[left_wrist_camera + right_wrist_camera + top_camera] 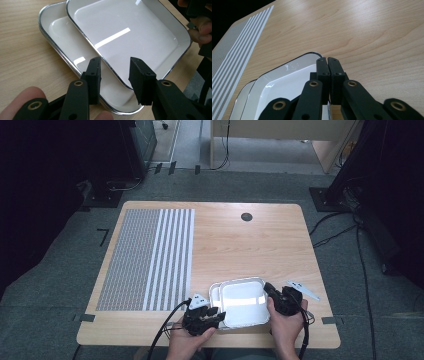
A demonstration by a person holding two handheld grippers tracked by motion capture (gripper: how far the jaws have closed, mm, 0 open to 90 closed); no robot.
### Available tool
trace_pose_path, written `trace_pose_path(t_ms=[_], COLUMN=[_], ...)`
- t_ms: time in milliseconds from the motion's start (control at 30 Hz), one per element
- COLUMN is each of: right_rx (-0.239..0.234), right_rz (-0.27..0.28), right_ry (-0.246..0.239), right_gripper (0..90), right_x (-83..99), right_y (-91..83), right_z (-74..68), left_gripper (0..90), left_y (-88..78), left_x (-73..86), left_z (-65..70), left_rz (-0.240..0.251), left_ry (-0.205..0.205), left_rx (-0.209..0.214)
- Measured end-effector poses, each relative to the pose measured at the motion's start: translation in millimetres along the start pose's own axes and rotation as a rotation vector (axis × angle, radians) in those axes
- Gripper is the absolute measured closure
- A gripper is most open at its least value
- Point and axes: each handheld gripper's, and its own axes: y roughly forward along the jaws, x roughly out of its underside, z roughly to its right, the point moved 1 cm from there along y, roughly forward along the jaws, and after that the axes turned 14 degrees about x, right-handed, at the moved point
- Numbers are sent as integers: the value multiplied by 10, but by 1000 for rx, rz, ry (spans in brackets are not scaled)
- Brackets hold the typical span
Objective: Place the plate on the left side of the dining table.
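Two white trays with shiny metal rims lie stacked and offset near the table's front edge. The upper tray (245, 302) (125, 30) (287, 82) rests shifted to the right inside the lower tray (215, 292) (62, 32) (242, 100). My left gripper (216, 314) (115, 67) is open, its jaws straddling the upper tray's near-left corner above the lower tray, without pressing on it. My right gripper (267, 292) (327, 60) is shut on the upper tray's right rim, the thin edge pinched between its pads.
A grey mat (147, 257) with dotted and striped bands covers the left part of the wooden table (250, 245). A dark round grommet (246, 216) sits near the far edge. Cables run across the floor at the right.
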Motion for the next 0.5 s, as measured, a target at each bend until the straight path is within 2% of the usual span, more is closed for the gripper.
trace_pose_path(t_ms=[133,200,300,400,500], right_rx=[6,13,-5,-45,-26], right_rz=[-1,-18,-15,-2,6], right_ry=[-24,-63,-77,-152,-186], right_gripper=[893,829,802,777,777], right_x=[5,-30,-135,-203,-204], right_y=[-1,9,3,-6,13], right_z=[-14,-15,16,12,-4], left_gripper=[622,618,619,618,617], left_y=[49,56,49,49,55], left_x=[10,6,0,-4,-6], left_z=[28,32,19,19,15], left_rz=[-27,-27,-28,-27,-29], left_ry=[-9,-14,-15,-15,-15], left_rx=[3,0,4,3,3])
